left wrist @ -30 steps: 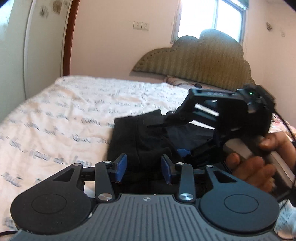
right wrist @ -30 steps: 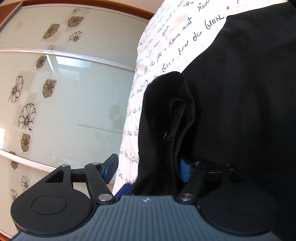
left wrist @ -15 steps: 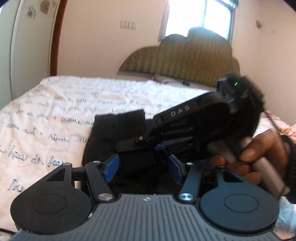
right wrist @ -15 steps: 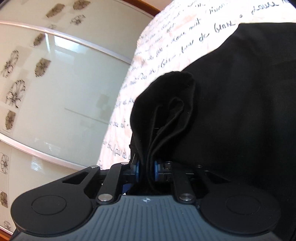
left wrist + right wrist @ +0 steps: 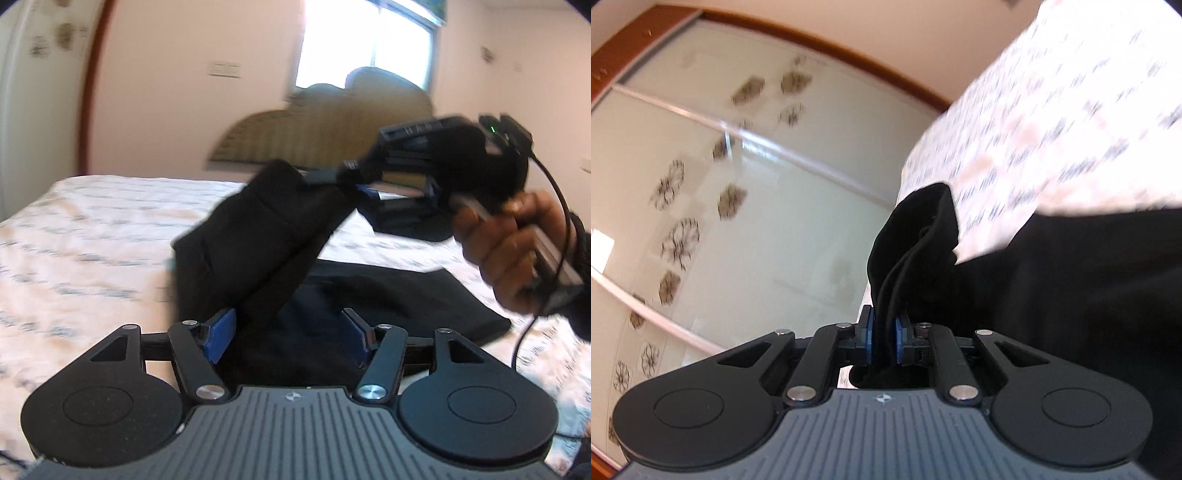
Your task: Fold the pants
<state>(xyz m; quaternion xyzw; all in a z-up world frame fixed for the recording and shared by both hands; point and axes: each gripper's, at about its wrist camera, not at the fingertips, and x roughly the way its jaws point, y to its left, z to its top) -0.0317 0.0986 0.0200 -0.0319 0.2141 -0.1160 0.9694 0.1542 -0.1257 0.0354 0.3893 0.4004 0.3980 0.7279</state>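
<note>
The black pants (image 5: 258, 243) lie on the bed, with one end lifted off the bedspread. My right gripper (image 5: 883, 339) is shut on a bunched fold of the black pants (image 5: 916, 236); in the left wrist view it (image 5: 347, 177) holds that end up at the upper right. My left gripper (image 5: 286, 334) is open, its blue pads on either side of the hanging cloth, not pinching it. The rest of the pants (image 5: 406, 299) lies flat on the bed behind.
The bed has a white bedspread with script print (image 5: 92, 236) and a padded headboard (image 5: 332, 125) under a window. A sliding wardrobe with flower-patterned glass doors (image 5: 738, 221) stands beside the bed.
My right gripper closed on the fold of the pants and lifted it up off the bed. My left gripper opened wider below the raised cloth.
</note>
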